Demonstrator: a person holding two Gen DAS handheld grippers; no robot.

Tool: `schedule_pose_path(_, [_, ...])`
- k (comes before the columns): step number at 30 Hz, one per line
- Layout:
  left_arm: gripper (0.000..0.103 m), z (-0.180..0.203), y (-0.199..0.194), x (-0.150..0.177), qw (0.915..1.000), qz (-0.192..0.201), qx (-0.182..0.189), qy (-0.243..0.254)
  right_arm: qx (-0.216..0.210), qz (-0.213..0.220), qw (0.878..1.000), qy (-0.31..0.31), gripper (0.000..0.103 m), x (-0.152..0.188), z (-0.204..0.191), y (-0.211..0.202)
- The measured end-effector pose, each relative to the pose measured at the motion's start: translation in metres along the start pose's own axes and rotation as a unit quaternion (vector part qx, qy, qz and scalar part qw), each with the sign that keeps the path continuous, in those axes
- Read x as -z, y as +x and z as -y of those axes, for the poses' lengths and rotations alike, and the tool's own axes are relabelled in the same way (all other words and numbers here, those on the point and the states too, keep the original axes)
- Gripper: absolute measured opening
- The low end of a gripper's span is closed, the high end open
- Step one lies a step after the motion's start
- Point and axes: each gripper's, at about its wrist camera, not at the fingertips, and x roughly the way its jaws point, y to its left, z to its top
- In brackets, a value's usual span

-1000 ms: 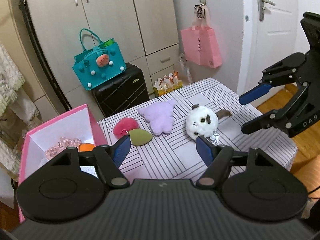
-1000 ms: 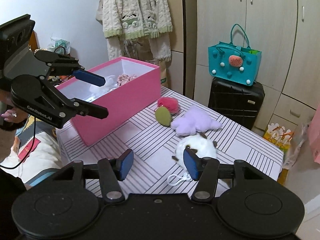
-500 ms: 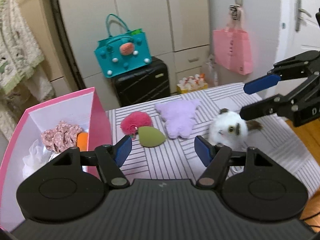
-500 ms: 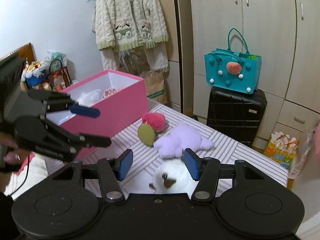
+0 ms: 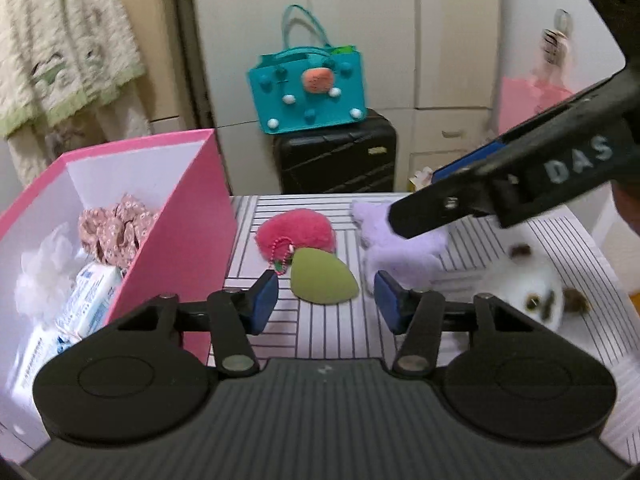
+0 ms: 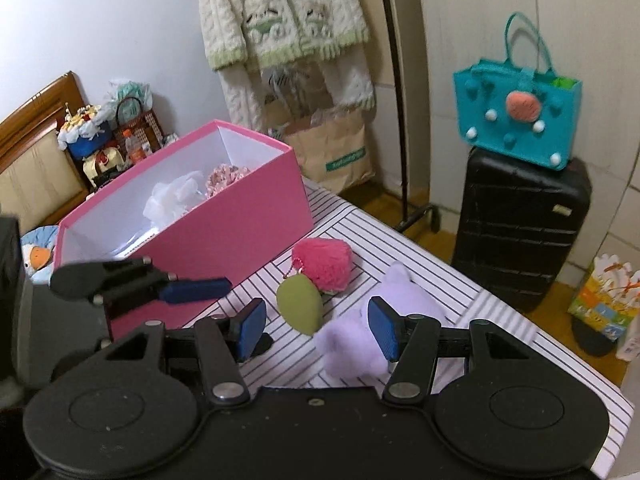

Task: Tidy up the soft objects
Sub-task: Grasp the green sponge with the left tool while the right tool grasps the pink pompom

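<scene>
Showing two hand-held grippers above a striped counter (image 5: 320, 208) that carries several soft objects. The left gripper (image 5: 326, 300) hovers low over the near edge with its jaws spread wide and nothing between them; the green teardrop sponge (image 5: 322, 282) lies on the counter in the gap ahead of its blue pads (image 5: 262, 300). Touching the sponge on its far side is the pink pompom (image 5: 296, 232), whose bead chain trails toward the sponge. To the right of both lies the lilac plush (image 5: 404, 254), partly covered in the left wrist view by the right gripper (image 6: 318, 328), which crosses above it. The right gripper's jaws are likewise wide open and empty, with the lilac plush directly beneath and the right pad overlapping it in the right wrist view; whether pad and plush touch cannot be told. The white plush toy (image 5: 528, 284), blurred, rests near the right edge of the counter, apart from the others. At the left end of the counter stands the pink box (image 5: 192, 220), open at the top; inside it are a floral scrunchie (image 5: 116, 224), a white mesh puff (image 5: 44, 272) and packets of tissues (image 5: 90, 298). Behind the counter a teal handbag (image 6: 520, 120) sits on a black suitcase (image 6: 520, 228). A cream knitted garment (image 6: 280, 12) hangs on the wall at the back.
</scene>
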Motion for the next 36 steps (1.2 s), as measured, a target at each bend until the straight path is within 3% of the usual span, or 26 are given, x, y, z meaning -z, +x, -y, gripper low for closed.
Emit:
schedule_pose_path(6, [0.044, -0.001, 0.017, 0.002, 0.9988, 0.004, -0.019, -0.045, -0.022, -0.034, 0.999, 0.020, 0.062, -0.023, 0.012, 0.035])
schedule_pose_path(15, [0.043, -0.005, 0.037, 0.002, 0.9969, -0.010, -0.035, -0.070, -0.048, -0.083, 0.994, 0.046, 0.062, -0.045, 0.028, 0.086])
schedule_pose_path(25, [0.045, -0.008, 0.044, 0.006, 0.9956, -0.018, -0.014, -0.091, -0.062, -0.119, 0.989, 0.060, 0.062, -0.050, 0.036, 0.126])
schedule_pose_path(30, [0.045, -0.010, 0.046, 0.008, 0.9949, -0.016, -0.004, -0.100, -0.070, -0.125, 0.987, 0.073, 0.043, -0.047, 0.039, 0.134])
schedule_pose_path(36, [0.045, -0.011, 0.050, 0.008, 0.9937, -0.024, 0.013, -0.108, -0.072, -0.116, 0.987, 0.080, 0.037, -0.043, 0.042, 0.131])
